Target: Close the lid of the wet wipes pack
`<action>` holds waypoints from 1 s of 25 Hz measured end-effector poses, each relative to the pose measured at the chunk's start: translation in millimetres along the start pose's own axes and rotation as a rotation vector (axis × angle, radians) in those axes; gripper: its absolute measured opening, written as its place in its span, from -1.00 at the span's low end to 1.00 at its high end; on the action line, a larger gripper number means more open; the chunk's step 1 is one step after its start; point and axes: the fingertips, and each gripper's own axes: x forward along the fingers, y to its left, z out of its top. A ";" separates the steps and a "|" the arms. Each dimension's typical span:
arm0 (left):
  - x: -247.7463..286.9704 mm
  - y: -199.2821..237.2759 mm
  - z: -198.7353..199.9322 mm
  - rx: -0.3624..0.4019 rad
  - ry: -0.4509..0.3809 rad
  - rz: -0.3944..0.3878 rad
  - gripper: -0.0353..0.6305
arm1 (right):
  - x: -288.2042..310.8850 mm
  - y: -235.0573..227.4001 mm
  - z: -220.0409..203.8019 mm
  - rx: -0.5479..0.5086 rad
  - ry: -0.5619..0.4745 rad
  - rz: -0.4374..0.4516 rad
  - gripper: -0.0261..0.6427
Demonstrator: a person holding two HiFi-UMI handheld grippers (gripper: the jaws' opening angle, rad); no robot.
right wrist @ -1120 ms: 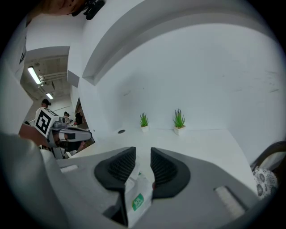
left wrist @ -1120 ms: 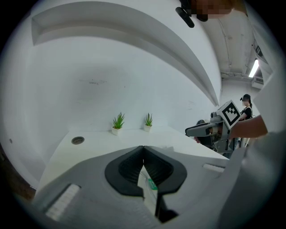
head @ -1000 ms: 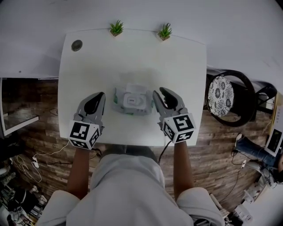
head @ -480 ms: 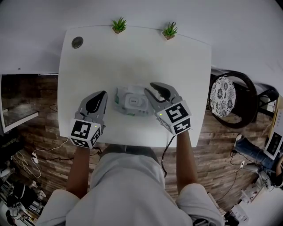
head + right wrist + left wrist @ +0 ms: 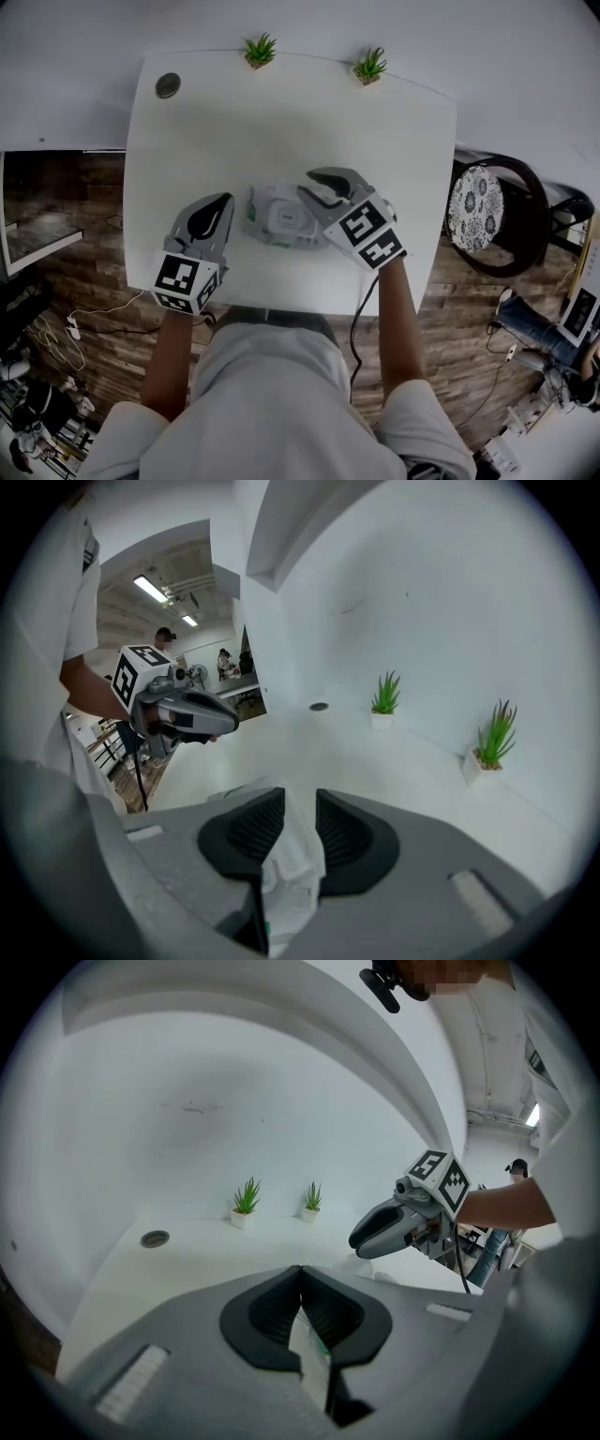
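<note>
The wet wipes pack (image 5: 267,214) lies flat near the middle of the counter (image 5: 281,112), with its lid (image 5: 288,223) facing up. Its long side runs left to right, so its two short ends point at the two tongs. The left tongs (image 5: 223,201) sit just beside the left end. Their tips are pressed together, and a thin white bit shows in the slit behind them; I cannot tell if it is pinched. The right tongs (image 5: 309,185) hang over the right end with the tips a little apart, and the white wrapper shows in the gap. I think the job now is to push the lid down. It is best to press straight down on the lid's loose edge, gently. The left tongs should stop the pack from sliding until the lid sits flat all round.
</note>
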 end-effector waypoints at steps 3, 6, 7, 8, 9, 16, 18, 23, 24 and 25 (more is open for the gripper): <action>0.0 -0.5 -1.8 -0.003 0.003 -0.002 -0.87 | 4.8 1.8 -1.9 -0.017 0.028 0.021 -0.59; -1.7 -0.6 -3.9 -0.005 0.005 -0.002 -0.87 | 8.1 6.5 -6.9 -0.019 0.053 0.045 -0.59; -2.5 -0.6 -4.7 -0.006 0.005 -0.002 -0.87 | 8.7 8.7 -8.7 -0.021 0.060 0.051 -0.59; -3.5 -0.7 -5.5 -0.007 0.005 -0.002 -0.87 | 9.1 10.5 -10.2 -0.022 0.066 0.053 -0.59; -4.5 -0.8 -6.1 -0.007 0.006 -0.002 -0.87 | 9.3 11.8 -11.1 -0.022 0.068 0.053 -0.59; -12.4 -6.0 -7.3 -0.001 -0.002 -0.012 -0.87 | 0.1 22.9 -8.5 -0.007 0.038 0.052 -0.59; -14.9 -7.4 -7.8 0.000 -0.004 -0.014 -0.87 | -2.8 28.7 -8.2 -0.006 0.029 0.056 -0.60; -21.7 -13.3 -7.1 0.006 -0.014 -0.026 -0.87 | -9.0 47.7 -10.7 -0.008 0.018 0.083 -0.60; -23.3 -15.1 -7.3 0.008 -0.014 -0.029 -0.87 | -10.1 52.3 -11.7 -0.012 0.019 0.089 -0.60; -24.9 -16.7 -7.6 0.010 -0.015 -0.032 -0.87 | -10.9 56.8 -12.7 -0.016 0.022 0.094 -0.60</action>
